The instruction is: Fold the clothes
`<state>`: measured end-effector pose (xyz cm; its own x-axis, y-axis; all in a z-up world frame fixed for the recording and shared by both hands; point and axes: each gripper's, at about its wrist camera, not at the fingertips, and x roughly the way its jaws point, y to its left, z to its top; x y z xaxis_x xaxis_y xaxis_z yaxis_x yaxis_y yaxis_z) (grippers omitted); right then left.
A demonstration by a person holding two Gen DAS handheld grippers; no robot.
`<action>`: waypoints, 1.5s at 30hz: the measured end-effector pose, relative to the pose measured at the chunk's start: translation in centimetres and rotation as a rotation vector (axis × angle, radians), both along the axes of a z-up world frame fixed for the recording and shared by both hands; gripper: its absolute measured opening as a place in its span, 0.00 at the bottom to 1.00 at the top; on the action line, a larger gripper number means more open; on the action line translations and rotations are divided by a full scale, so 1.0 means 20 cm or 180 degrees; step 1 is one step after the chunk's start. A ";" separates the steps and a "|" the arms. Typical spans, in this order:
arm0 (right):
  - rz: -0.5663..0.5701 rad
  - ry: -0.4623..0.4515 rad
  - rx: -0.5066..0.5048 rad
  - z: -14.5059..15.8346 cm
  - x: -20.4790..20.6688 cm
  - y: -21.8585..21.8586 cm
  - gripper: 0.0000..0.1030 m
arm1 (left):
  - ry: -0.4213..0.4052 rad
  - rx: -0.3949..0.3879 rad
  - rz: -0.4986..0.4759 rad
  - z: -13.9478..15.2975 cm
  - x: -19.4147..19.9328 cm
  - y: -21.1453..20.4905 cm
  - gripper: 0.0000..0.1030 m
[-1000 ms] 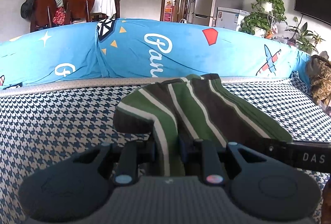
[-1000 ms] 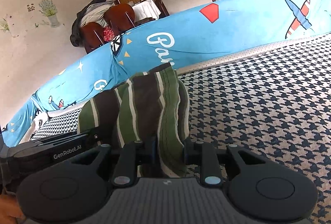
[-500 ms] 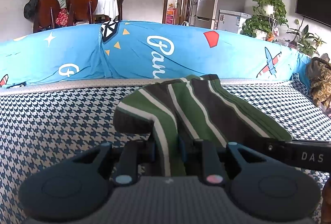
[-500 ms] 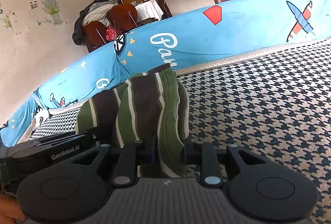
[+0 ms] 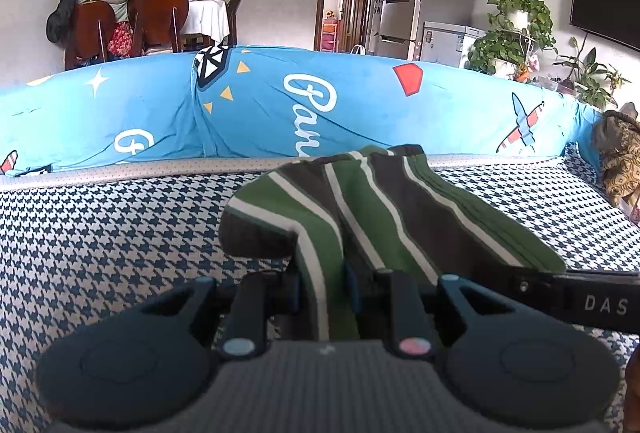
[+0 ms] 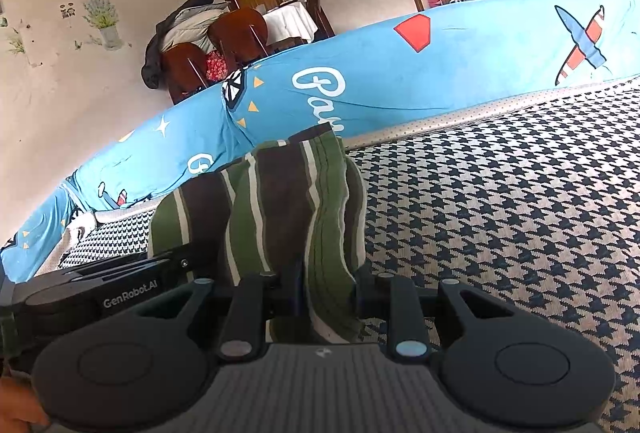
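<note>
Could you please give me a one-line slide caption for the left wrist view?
Left gripper pinching a green, brown and white striped garment above a houndstooth cover.

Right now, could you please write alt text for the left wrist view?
The left tool pinches a green, brown and white striped garment over a houndstooth cover. A blue cushion runs behind; the right tool enters at right.

Both wrist cameras look low and close across the striped garment [image 5: 384,217] toward seemingly the same blue cushion [image 6: 460,73].
</note>
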<state>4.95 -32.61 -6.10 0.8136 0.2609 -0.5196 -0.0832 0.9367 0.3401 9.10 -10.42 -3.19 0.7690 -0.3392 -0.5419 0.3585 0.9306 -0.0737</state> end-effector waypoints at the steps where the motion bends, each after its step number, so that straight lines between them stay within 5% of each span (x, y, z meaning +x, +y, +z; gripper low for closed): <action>1: -0.0001 -0.0001 0.0001 0.00 0.00 0.00 0.24 | 0.0000 -0.0003 0.0003 0.00 0.00 0.00 0.19; 45: -0.0046 -0.0025 0.0007 0.00 0.01 -0.02 0.24 | -0.0071 0.0067 -0.0027 -0.02 0.01 -0.03 0.19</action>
<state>5.06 -32.95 -6.08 0.8213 0.2502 -0.5127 -0.0723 0.9371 0.3415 9.20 -10.94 -3.57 0.7780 -0.3344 -0.5318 0.3676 0.9288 -0.0463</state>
